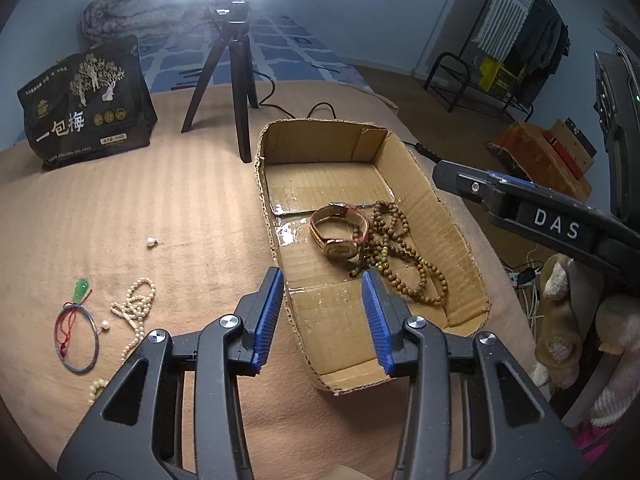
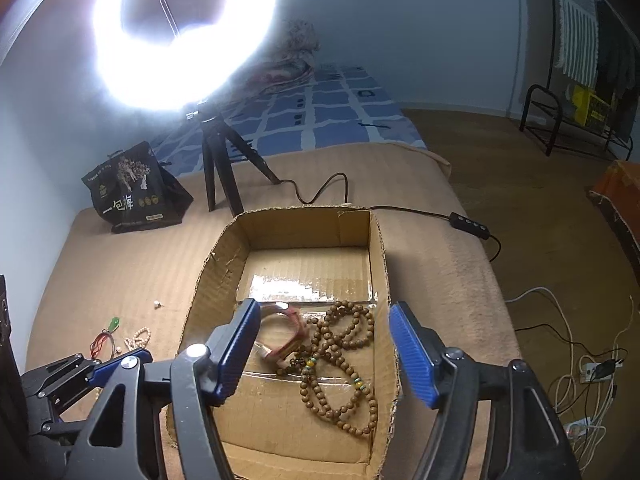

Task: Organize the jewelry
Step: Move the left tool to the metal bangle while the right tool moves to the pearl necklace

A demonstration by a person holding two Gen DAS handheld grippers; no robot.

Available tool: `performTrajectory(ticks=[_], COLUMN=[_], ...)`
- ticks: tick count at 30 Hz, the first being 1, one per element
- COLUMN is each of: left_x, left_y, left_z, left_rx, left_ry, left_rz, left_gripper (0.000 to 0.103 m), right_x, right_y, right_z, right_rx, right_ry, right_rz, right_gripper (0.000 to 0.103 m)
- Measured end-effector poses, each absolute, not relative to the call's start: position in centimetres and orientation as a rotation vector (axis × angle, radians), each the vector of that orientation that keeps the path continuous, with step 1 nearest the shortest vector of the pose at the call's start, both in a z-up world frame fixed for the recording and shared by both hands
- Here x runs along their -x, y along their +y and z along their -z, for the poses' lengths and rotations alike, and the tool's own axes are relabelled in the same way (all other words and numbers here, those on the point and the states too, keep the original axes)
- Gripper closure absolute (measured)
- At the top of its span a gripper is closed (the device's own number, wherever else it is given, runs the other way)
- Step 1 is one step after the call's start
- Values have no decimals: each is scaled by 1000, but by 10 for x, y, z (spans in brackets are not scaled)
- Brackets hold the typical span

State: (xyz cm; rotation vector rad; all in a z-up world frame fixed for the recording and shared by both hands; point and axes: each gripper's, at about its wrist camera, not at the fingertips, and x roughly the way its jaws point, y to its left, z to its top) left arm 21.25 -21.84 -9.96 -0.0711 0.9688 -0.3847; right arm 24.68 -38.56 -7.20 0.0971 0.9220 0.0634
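Hovering over cardboard box (image 1: 436, 216): left gripper (image 1: 326, 320), jaws partly open, nothing between them. Right gripper (image 2: 324, 344) also above box, jaws wide apart, nothing held. Inside box: watch (image 1: 340, 234) touching string of wooden beads (image 1: 400, 248), both on box floor. Left of box, on tan bed cover (image 1: 140, 208): pearl strand (image 1: 136, 306), thin bangle (image 1: 78, 340), green pendant (image 1: 81, 289), single pearl stud (image 1: 151, 242). Behind box: tripod (image 1: 230, 80), black bag (image 1: 86, 100).

1. Cardboard box (image 1: 440, 208): matt corrugated paperboard, glossy tape strips on its floor.
2. Bead necklace (image 1: 404, 256): wooden, smooth.
3. Bed cover (image 1: 140, 200): ribbed beige cloth.
4. Gripper pads (image 1: 272, 304): ridged blue plastic.
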Motion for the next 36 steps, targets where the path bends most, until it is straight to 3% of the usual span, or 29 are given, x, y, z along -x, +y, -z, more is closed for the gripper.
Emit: performTrajectory(ticks=[11, 36], left_x=[-204, -187], left_y=[-195, -43], left_z=[91, 78], left_rx=[90, 97], left_ry=[949, 947], left_rz=[389, 237], left_gripper=[62, 62], right_x=[-240, -220], right_y=[-376, -289], right_z=[64, 50], right_rx=[-100, -51], right_ry=[904, 899], right_rz=[-62, -202], right_gripper=[21, 21])
